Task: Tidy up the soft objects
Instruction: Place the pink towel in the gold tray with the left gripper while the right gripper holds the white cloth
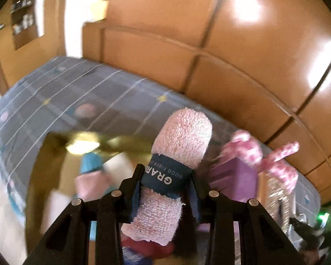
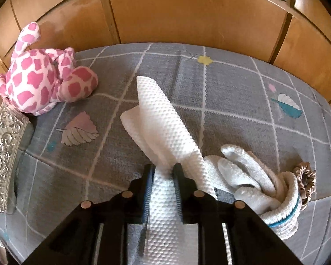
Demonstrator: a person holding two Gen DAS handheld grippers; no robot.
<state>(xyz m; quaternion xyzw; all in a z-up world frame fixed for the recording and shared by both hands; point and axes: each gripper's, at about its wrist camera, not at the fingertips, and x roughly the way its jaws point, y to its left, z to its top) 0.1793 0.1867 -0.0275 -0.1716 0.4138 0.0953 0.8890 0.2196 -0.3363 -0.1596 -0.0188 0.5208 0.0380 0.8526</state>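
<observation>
My left gripper [image 1: 166, 177] is clamped on a rolled pink terry towel with a dark teal paper band [image 1: 181, 143], held up above the grey grid-patterned bedspread [image 1: 81, 88]; the view is blurred. My right gripper [image 2: 164, 169] is pinched tight on a white dimpled cloth [image 2: 158, 119], which stands up from the jaws over the bedspread. Just right of it lie white knitted gloves with a blue cuff stripe [image 2: 260, 187]. A pink-and-white spotted plush toy [image 2: 42, 75] sits far left, beside an embossed silver box [image 2: 2, 154].
</observation>
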